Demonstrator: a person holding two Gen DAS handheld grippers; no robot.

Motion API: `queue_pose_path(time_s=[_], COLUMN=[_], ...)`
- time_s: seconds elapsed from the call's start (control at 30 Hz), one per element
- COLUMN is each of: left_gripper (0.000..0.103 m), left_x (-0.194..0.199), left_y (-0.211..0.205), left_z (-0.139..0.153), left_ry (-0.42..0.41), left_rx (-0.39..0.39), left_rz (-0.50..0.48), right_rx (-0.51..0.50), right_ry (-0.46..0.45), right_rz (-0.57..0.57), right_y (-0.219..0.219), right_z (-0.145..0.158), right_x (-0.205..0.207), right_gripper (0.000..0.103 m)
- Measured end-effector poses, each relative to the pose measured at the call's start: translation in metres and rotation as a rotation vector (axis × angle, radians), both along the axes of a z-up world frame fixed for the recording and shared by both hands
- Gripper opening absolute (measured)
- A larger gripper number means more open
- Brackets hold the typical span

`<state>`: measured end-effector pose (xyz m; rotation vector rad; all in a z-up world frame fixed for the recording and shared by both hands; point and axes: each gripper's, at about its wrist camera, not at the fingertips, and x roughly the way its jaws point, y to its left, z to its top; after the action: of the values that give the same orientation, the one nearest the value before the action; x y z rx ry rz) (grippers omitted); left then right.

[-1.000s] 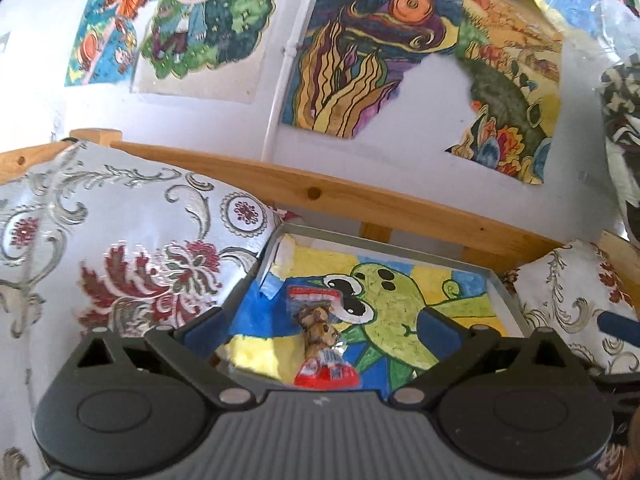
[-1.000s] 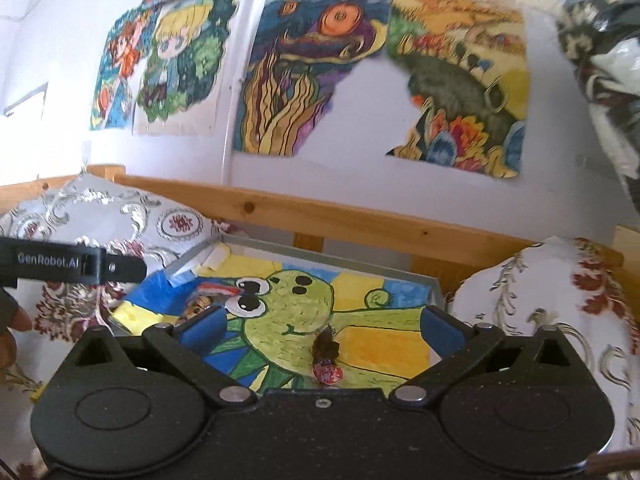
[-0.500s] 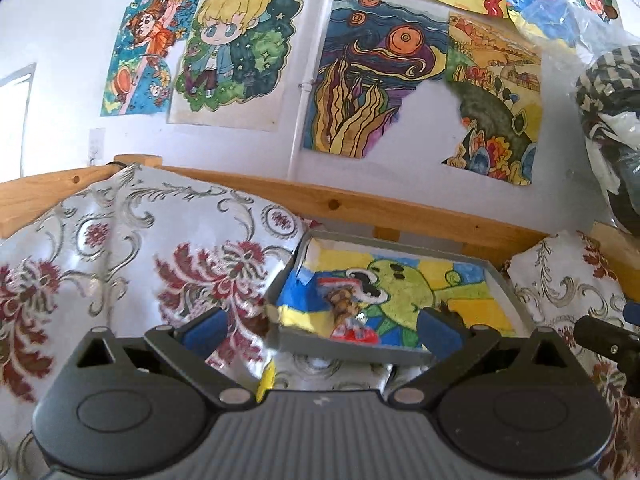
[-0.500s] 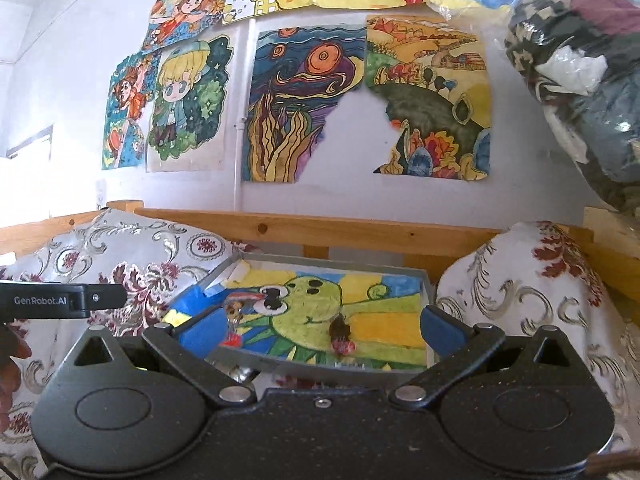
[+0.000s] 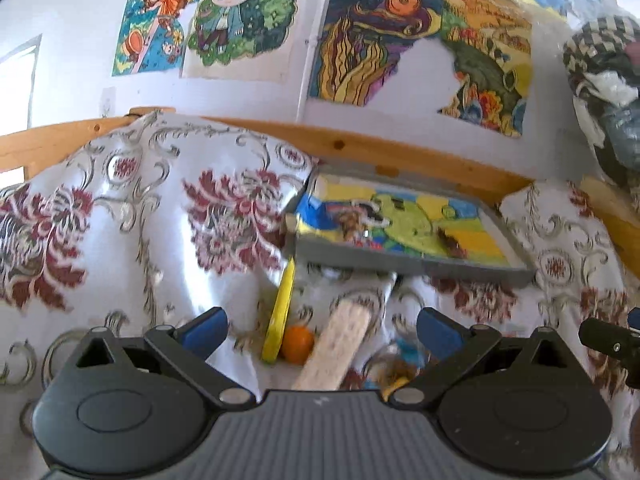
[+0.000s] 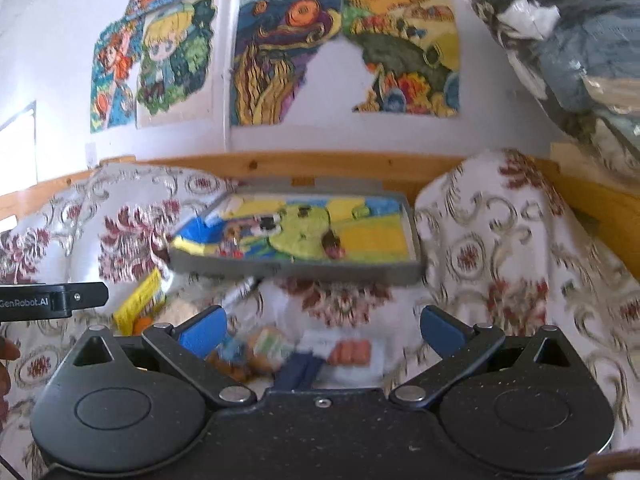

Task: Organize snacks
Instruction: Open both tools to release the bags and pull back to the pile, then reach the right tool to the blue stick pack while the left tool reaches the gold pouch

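A grey tray (image 5: 408, 265) (image 6: 296, 270) lined with a green cartoon drawing rests on the floral cloth. Two small wrapped snacks lie in it: one at its left (image 5: 352, 222) (image 6: 232, 240), one further right (image 5: 450, 242) (image 6: 330, 244). Loose snacks lie on the cloth in front of the tray: a yellow packet (image 5: 282, 308) (image 6: 138, 304), an orange ball (image 5: 298, 344), a pale cracker pack (image 5: 340, 344), and a blurred pile of wrappers (image 6: 264, 350). My left gripper (image 5: 320, 330) is open above the cracker pack. My right gripper (image 6: 322, 330) is open over the pile.
Floral cloth (image 5: 140, 216) bulges up on both sides of the tray. A wooden rail (image 5: 360, 146) runs behind it under a wall of coloured drawings (image 6: 280, 52). A bundle of bagged clothes (image 6: 580, 48) hangs at upper right. The other gripper's tip (image 6: 52, 300) shows at the left edge.
Both grippers have pulled back from the tray and tipped down. The tray now looks smaller and farther, and the loose snacks on the cloth have come into view. Both stay open.
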<state>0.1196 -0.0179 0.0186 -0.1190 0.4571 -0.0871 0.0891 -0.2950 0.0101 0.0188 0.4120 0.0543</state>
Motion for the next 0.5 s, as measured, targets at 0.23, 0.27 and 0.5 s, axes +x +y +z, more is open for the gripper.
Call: queue_pose_path(time_s=[0.23,0.27,0.5], left_gripper=[0.103,0.103,0.103], left_x=[-0.021,-0.024,-0.032], left_y=[-0.003,-0.004,-0.008], left_z=[-0.018,-0.02,-0.032], left_ry=[0.052,0.058,0.105], left_rx=[0.061,0.073,0.149], left_rz=[-0.045,-0.058,-0.124], right_rx=[-0.018,-0.03,-0.077], right_ry=[0.108,0.123,0.181], right_rz=[-0.007,-0.005,0.008], right_y=[0.001,0.002,0.007], right_z=[-0.02,-0.023,-0.033], right_x=[-0.017,-0.018,-0.018], right_gripper=[0.102,0.102,0.102])
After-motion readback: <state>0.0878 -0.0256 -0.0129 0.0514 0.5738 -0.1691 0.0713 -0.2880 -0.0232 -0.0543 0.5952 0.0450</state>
